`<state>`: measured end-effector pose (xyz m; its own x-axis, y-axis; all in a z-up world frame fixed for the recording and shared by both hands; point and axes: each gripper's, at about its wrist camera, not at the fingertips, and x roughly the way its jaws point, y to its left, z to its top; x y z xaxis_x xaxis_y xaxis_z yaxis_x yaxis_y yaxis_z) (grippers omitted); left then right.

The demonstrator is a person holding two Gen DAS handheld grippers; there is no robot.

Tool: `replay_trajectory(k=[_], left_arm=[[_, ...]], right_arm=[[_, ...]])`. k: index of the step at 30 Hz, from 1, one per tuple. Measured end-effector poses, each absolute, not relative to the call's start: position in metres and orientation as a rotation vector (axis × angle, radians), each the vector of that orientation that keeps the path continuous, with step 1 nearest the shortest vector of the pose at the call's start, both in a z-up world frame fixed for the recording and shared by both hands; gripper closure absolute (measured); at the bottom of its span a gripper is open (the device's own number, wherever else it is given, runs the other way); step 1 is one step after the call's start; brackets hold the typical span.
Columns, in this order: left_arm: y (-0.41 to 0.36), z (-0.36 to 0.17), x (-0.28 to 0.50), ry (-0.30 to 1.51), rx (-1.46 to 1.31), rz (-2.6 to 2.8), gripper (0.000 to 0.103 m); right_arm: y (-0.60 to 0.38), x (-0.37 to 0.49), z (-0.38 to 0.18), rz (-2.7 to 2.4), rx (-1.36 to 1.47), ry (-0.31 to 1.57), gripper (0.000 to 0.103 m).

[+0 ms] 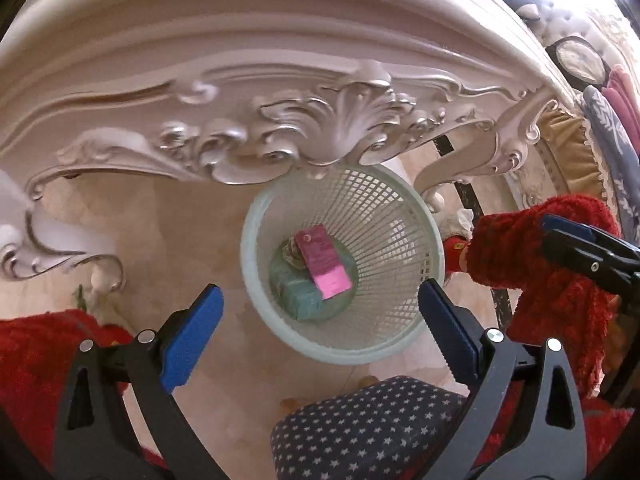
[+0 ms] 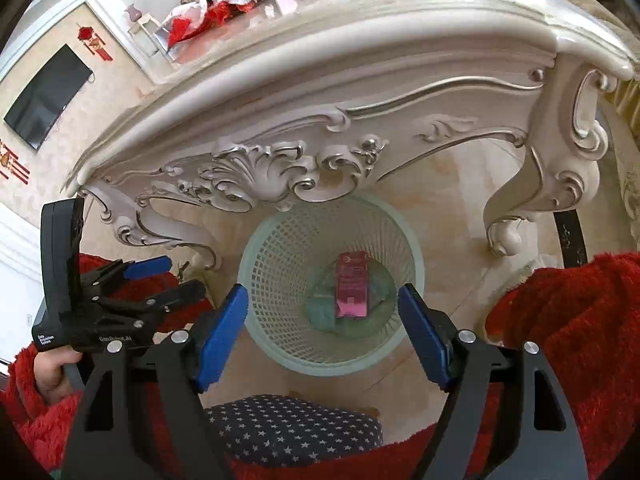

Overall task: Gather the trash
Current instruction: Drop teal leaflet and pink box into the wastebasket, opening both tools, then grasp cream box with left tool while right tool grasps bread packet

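Both the left tongs [image 1: 320, 312] and the right tongs [image 2: 323, 332] hang spread and empty above a pale mesh wastebasket [image 1: 404, 344] on the floor beneath an ornate white table [image 2: 360, 92], a pink carton [image 1: 323, 263] lying inside it.

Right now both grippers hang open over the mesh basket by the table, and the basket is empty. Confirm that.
Not quite: the mesh basket isn't empty. The left wrist view shows a pink carton lying on a teal box at its bottom. The rest holds: the left gripper and right gripper both hang over it with jaws open, beside the ornate table.
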<state>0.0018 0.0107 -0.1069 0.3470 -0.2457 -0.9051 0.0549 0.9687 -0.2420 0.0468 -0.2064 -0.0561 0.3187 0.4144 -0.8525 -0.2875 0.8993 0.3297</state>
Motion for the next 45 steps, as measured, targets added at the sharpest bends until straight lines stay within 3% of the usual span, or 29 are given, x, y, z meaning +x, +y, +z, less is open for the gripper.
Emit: replay_trajectory(k=[10,14,19,27,45], left_arm=[[0.054,0.005,0.007,0.94,-0.17,-0.141,0.008],[0.088,0.041,0.05,0.85,-0.135,0.037,0.008],[0.131,0.066,0.134,0.809,-0.308,0.149,0.008],[0.153,0.057,0.239,0.862,-0.358,0.3,0.008],[0.176,0.019,0.295,0.969,-0.373,0.474,0.008]], right_arm=[[-0.204,0.059,0.014,0.513,0.079,0.886,0.03],[-0.196,0.088,0.031,0.481,0.003,0.794,0.03],[-0.18,0.14,0.042,0.456,-0.047,0.725,0.03],[-0.165,0.203,0.037,0.412,-0.123,0.732,0.03],[-0.152,0.236,0.016,0.421,-0.172,0.816,0.03]])
